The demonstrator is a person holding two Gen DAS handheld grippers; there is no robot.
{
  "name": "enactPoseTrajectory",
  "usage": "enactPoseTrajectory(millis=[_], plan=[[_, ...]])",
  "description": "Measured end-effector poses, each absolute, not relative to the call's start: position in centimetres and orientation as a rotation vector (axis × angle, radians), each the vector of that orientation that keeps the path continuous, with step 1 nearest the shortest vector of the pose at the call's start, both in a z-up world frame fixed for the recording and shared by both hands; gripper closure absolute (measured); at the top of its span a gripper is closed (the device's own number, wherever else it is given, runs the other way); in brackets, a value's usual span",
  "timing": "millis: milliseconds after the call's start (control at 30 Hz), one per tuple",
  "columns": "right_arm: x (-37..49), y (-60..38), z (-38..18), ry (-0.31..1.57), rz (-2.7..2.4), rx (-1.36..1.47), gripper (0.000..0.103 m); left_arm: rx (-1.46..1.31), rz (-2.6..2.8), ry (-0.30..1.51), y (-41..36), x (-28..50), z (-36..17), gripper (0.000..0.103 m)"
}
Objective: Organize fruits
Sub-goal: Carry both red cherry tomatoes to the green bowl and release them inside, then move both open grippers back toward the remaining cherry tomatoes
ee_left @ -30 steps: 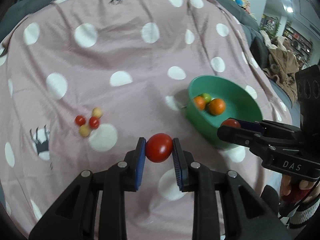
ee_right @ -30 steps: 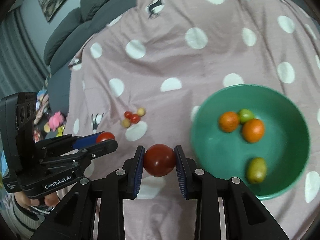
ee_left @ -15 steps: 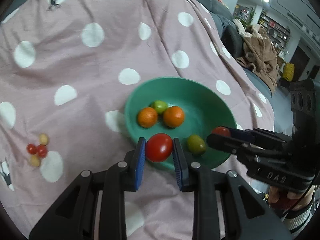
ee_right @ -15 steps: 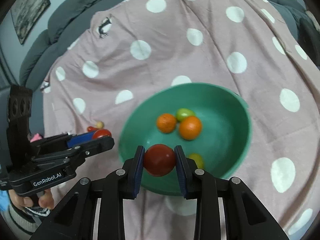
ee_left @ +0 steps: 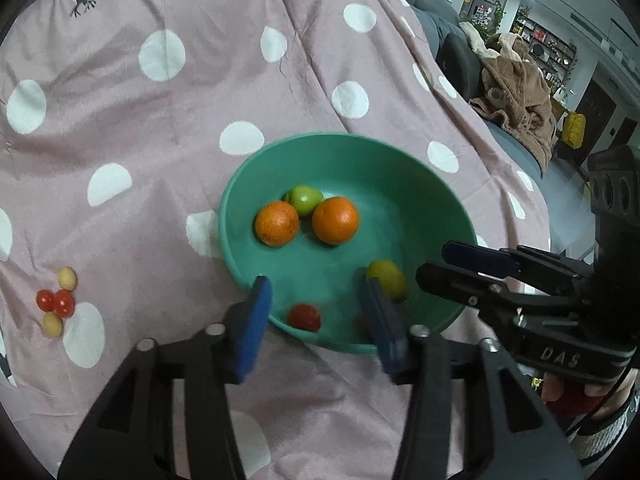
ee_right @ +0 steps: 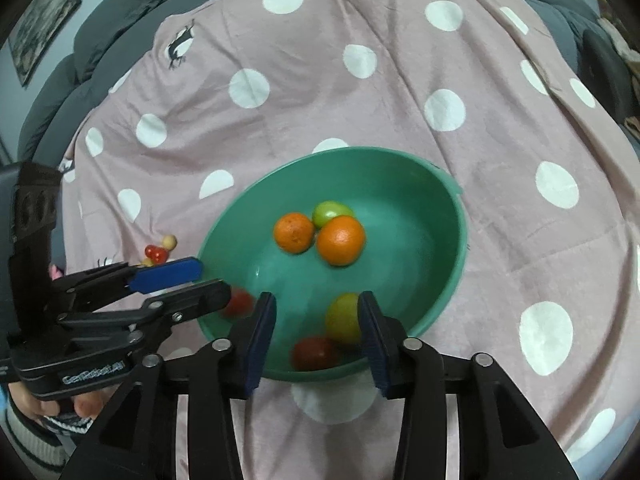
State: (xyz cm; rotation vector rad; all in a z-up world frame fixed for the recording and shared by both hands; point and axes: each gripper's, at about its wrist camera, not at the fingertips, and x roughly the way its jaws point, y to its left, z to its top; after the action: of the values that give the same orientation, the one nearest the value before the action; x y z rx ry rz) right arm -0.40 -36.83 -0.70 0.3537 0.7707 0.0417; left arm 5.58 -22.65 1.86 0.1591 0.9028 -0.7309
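A green bowl [ee_left: 424, 184] [ee_right: 440, 200] sits on the pink dotted cloth. It holds two oranges [ee_left: 335, 220] [ee_right: 341, 240], a green fruit [ee_left: 304, 199] [ee_right: 330, 212] and a yellow-green fruit [ee_left: 387, 279] [ee_right: 344, 318]. My left gripper [ee_left: 316, 312] is open over the bowl's near rim, with a blurred red tomato [ee_left: 305, 317] below it inside the bowl. My right gripper [ee_right: 316, 320] is open over the near rim too, with another red tomato [ee_right: 316, 353] below it. The left gripper's tomato also shows blurred in the right wrist view [ee_right: 239, 303].
A cluster of small red and yellow tomatoes [ee_left: 56, 300] [ee_right: 160, 250] lies on the cloth left of the bowl. A brown garment [ee_left: 516, 100] lies on grey seating at the far right. The cloth drops off beyond its edges.
Both grippers opened over the bowl and let go of their red tomatoes, which now lie in the bowl. Both moved closer above the bowl.
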Motion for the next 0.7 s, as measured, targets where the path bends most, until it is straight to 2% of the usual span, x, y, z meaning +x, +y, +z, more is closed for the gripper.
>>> enactPoseTrajectory(millis=[100, 233, 700], plan=[[-1.3, -37.9, -0.1, 0.734, 0.041, 0.410, 0.060, 0.140, -0.716, 0.888, -21.5, 5.2, 2.2, 0.046], [-2.3, -39.1, 0.6, 0.689, 0.052, 0.474, 0.059, 0.104, -0.654, 0.885, -17.8, 4.3, 2.0, 0.035], [-2.1, -33.8, 1.2, 0.723, 0.199, 0.427, 0.058, -0.076, -0.291, 1.000, -1.1, -0.8, -1.2, 0.034]])
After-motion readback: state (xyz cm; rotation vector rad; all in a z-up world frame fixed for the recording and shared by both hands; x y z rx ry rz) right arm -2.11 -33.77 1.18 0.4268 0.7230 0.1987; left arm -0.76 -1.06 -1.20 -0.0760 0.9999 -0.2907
